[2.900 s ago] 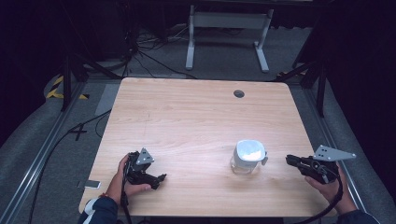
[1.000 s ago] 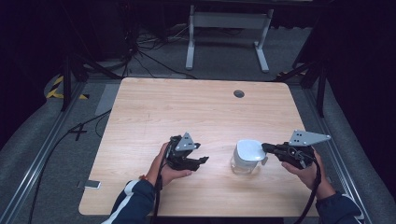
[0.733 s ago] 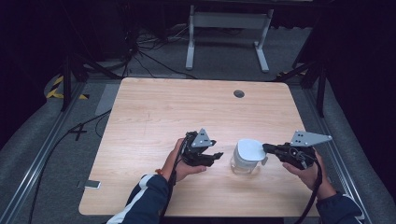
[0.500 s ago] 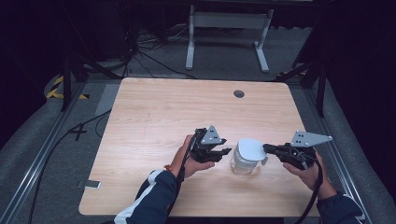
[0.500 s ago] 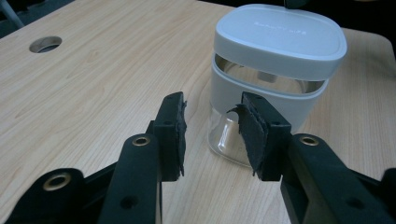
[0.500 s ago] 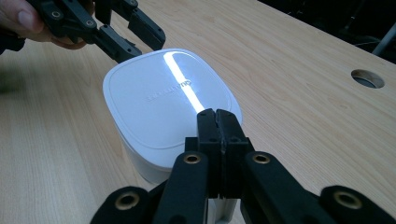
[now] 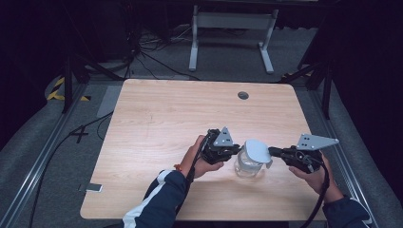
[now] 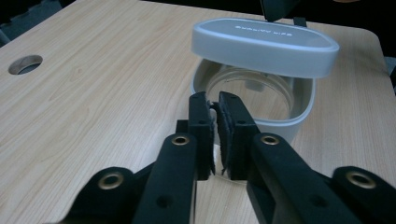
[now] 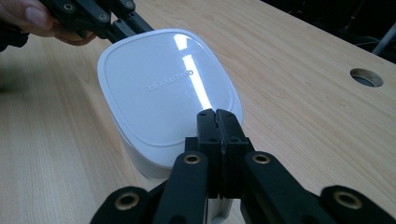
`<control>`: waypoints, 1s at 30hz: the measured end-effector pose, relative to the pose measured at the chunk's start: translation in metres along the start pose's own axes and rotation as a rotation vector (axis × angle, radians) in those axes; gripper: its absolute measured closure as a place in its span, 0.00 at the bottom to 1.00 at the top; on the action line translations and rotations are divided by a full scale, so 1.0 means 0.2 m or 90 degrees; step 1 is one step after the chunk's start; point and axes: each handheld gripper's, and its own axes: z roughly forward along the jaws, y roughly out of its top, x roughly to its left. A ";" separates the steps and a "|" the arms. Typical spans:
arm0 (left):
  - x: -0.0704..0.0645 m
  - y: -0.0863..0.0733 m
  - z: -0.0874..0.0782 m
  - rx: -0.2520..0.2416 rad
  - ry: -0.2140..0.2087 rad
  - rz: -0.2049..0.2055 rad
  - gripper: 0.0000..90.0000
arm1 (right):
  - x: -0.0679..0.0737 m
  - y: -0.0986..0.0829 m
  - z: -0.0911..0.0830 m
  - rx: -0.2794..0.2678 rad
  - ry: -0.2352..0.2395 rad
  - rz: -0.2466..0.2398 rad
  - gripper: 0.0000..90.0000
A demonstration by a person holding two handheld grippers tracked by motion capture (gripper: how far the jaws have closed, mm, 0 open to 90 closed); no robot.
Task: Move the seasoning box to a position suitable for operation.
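A: High view showed the wooden counter first, with a small container sitting near the front edge, right of centre, between the two hands.

B: How far along did the opening look?

A: Partway, I judged. In the left gripper view the white lid sat tilted above the container's rim, a gap open on the near side, its far edge at the hinge side. It was not swung fully back.

B: And the grippers?

A: The right gripper had its jaws pressed together at the lid's near edge, seemingly on a small tab, though the tab itself was hidden. The left gripper had its jaws nearly together, pinched on the container's near wall to steady it.

B: So what was left?

A: Lifting the lid clear, probably.

B: Anything in the way?

A: Little. A round cable hole lay far off on the counter, well apart. A metal stand and cables were on the floor beyond.
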 end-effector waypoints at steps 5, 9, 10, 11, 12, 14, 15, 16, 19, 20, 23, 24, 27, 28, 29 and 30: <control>0.00 0.03 0.01 -0.002 -0.010 0.011 0.99 | 0.00 0.00 0.00 -0.001 0.000 -0.003 1.00; -0.01 0.06 0.02 -0.004 -0.010 0.018 0.99 | 0.00 0.00 0.00 0.000 0.000 -0.006 1.00; -0.01 0.07 0.02 -0.007 -0.010 0.014 0.99 | 0.00 0.00 0.00 0.001 0.001 -0.005 1.00; -0.01 0.07 0.02 -0.007 -0.010 0.014 0.99 | 0.00 0.00 0.00 0.001 0.001 -0.005 1.00; 0.00 0.07 0.02 -0.006 -0.011 0.017 0.99 | 0.00 0.00 0.00 0.000 0.001 -0.005 1.00; 0.00 0.09 0.03 -0.001 -0.010 0.018 0.99 | 0.00 0.00 0.00 0.002 0.001 -0.005 1.00; 0.00 0.10 0.03 -0.006 -0.009 0.019 0.99 | 0.00 0.00 0.00 0.003 0.000 -0.005 1.00; 0.00 0.11 0.03 -0.007 -0.009 0.021 0.98 | 0.00 0.00 0.00 0.005 0.000 -0.005 1.00; -0.01 0.14 0.03 -0.015 -0.008 0.023 0.97 | 0.00 0.00 0.00 0.008 -0.001 -0.008 1.00; -0.01 0.15 0.03 -0.013 -0.008 0.028 0.98 | 0.00 -0.01 0.00 0.008 -0.001 -0.009 1.00; -0.02 0.17 0.04 -0.015 -0.010 0.030 0.98 | 0.00 -0.01 0.00 0.010 -0.001 -0.010 1.00; -0.02 0.18 0.04 -0.014 -0.010 0.034 0.98 | 0.00 -0.01 0.00 0.009 -0.002 -0.010 1.00; -0.03 0.19 0.05 -0.019 -0.011 0.037 0.98 | 0.00 -0.01 0.00 0.013 0.000 -0.008 1.00; -0.03 0.20 0.06 -0.017 -0.013 0.035 0.98 | 0.00 -0.01 0.00 0.014 0.001 -0.008 1.00; -0.03 0.21 0.06 -0.017 -0.013 0.045 0.97 | 0.00 -0.01 0.00 0.014 0.001 -0.010 1.00; -0.03 0.22 0.06 -0.018 -0.013 0.043 0.97 | 0.00 -0.01 0.00 0.015 0.002 -0.010 1.00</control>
